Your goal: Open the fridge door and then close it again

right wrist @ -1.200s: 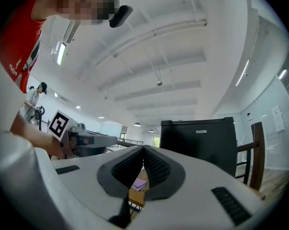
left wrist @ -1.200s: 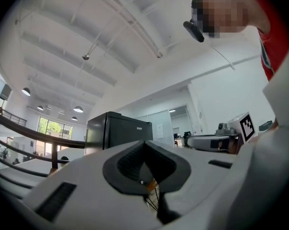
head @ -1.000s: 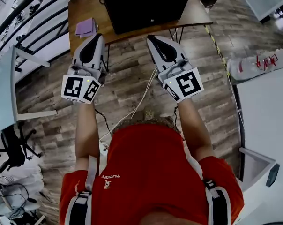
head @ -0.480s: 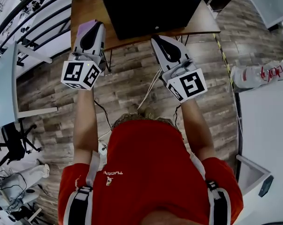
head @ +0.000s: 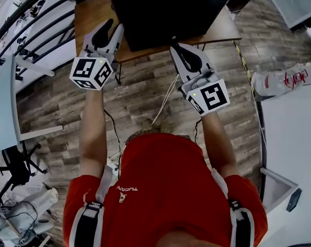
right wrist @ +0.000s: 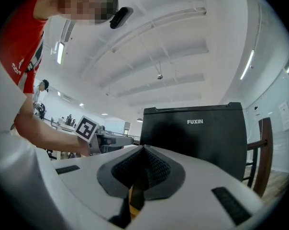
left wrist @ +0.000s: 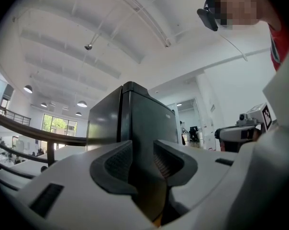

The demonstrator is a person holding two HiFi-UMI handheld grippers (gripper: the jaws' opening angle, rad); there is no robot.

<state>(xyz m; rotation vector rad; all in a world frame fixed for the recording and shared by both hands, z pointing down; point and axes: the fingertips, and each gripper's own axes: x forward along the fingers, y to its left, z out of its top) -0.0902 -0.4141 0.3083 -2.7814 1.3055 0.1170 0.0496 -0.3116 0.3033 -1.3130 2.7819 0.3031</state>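
A small black fridge (head: 166,6) stands on a wooden table (head: 91,12) in front of me, its door shut. In the left gripper view its front left corner (left wrist: 135,114) fills the space beyond the jaws. My left gripper (head: 113,25) is over the table at the fridge's left front corner. Its jaws have just been opening and stand apart with nothing gripped between the pads (left wrist: 118,159). My right gripper (head: 175,48) is shut and empty, its tip just short of the fridge's front. The right gripper view faces the fridge front (right wrist: 197,133) head-on.
A white desk (head: 3,102) and an office chair (head: 16,163) stand at the left. At the right are a white counter (head: 292,127) and a white bundle with red marks (head: 281,76). Cables (head: 160,107) run over the wood floor. A wooden chair (right wrist: 261,152) stands beside the fridge.
Both grippers have moved forward toward the fridge. The left one went farther, onto the table's edge, and its jaws have opened. It now covers the purple cloth.
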